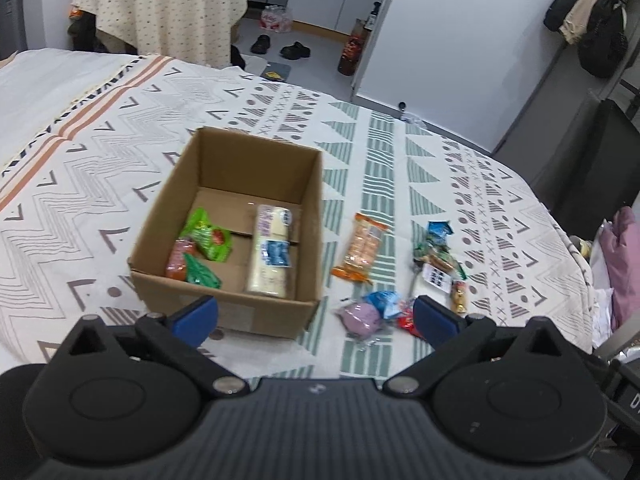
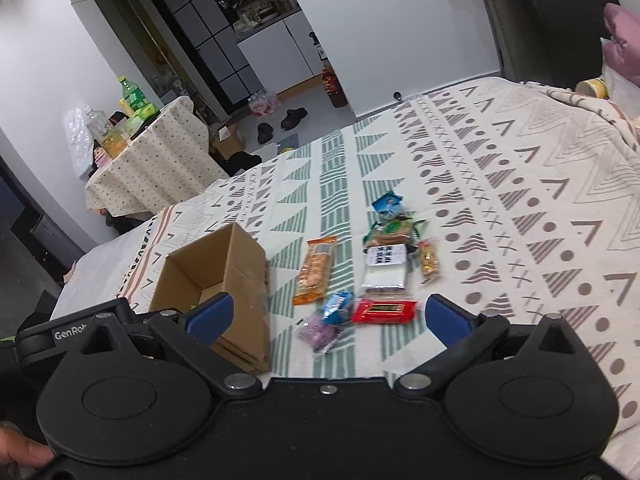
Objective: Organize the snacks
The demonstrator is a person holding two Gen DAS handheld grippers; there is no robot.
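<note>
Both grippers stand with jaws wide apart and nothing between them. From the left gripper (image 1: pixel 316 316), the cardboard box (image 1: pixel 224 300) sits just ahead toward 11 o'clock, holding a long pale packet (image 1: pixel 270 252) and green packets (image 1: pixel 208 240), while the loose snacks lie on the patterned bedspread (image 1: pixel 500 200) toward 1 o'clock. From the right gripper (image 2: pixel 328 316), the red packet (image 2: pixel 384 311) lies just ahead at 12 o'clock, the orange cracker packet (image 2: pixel 316 270) beyond at 12, and the box at 10 o'clock.

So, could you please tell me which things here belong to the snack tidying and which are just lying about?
Job:
cardboard box
long cream packet inside it
orange biscuit pack
red packet
purple snack

Lying about:
shoes
green bottle
pink cloth
</note>
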